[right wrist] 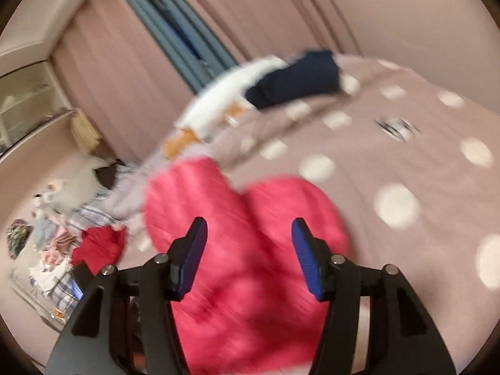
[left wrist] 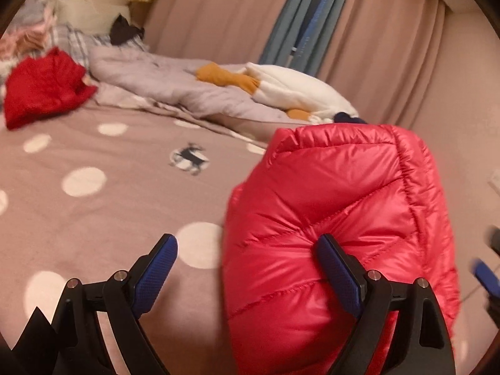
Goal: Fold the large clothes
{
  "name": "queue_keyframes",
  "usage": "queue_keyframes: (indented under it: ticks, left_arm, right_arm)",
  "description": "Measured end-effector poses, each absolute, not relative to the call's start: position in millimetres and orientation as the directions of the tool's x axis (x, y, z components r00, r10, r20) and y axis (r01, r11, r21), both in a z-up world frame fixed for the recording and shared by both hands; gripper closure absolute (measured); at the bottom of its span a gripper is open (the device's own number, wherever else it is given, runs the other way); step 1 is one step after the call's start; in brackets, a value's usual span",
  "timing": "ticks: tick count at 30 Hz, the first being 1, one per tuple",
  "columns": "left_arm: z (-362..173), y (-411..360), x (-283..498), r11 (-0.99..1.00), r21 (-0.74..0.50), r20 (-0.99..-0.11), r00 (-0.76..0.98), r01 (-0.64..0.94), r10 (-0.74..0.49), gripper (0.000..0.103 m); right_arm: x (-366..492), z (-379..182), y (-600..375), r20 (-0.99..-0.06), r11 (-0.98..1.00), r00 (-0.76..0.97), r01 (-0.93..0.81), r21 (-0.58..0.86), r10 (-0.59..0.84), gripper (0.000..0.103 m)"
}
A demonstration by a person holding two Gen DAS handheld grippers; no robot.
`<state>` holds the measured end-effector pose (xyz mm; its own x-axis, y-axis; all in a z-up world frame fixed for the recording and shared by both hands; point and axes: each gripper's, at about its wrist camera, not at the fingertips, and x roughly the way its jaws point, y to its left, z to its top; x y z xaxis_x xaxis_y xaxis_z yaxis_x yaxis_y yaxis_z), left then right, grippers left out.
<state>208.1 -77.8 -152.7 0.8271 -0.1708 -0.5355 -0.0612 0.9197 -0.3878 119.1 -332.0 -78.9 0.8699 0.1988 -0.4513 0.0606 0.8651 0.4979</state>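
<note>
A shiny red quilted down jacket (left wrist: 337,218) lies bunched in a puffy bundle on the pink polka-dot bed cover (left wrist: 93,206). My left gripper (left wrist: 247,268) is open; its right finger lies over the jacket's left part, its left finger over bare cover. The right wrist view is blurred by motion. There the jacket (right wrist: 250,250) lies under my right gripper (right wrist: 248,256), which is open with nothing between its blue pads. Part of the right gripper shows at the far right edge of the left wrist view (left wrist: 487,275).
A red garment (left wrist: 43,90) lies at the far left. A crumpled grey quilt (left wrist: 175,87) and a white and orange plush goose (left wrist: 293,93) lie along the curtain side. A dark navy folded garment (right wrist: 297,78) sits by the goose. A clothes pile (right wrist: 50,250) is far left.
</note>
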Motion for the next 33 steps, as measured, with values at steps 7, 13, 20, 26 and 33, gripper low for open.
queue_keyframes:
  ticks: [7,13,20,26,33]
  left_arm:
    - [-169,-84,225,0.88,-0.475,-0.589,0.736,0.02,-0.335,0.008]
    - [-178,-114,228,0.894,-0.448,-0.586,0.746,0.029,-0.318,0.001]
    - [-183,-130,227,0.93,-0.361,-0.583,0.764,0.06,-0.276,0.001]
    - [-183,-140,223,0.96,-0.275,-0.561,0.803,0.049,-0.202,0.001]
    - [-182,-136,221,0.959,-0.278,-0.539,0.82,0.046,-0.196,0.0]
  right_arm:
    - [210,-144,-325,-0.628,0.893,0.76,0.153,0.423,0.167,0.039]
    - [219,-202,-364,-0.634,0.844,0.757,0.231,0.484,0.157,0.033]
    - [218,-212,-351,-0.661,0.897,0.749,0.254,0.362,0.055,0.033]
    - [221,-215,-351,-0.667,0.899,0.743,0.261,0.352,0.046,0.033]
    - [216,-213,-352,-0.648,0.886,0.76,0.261,0.382,0.055,0.031]
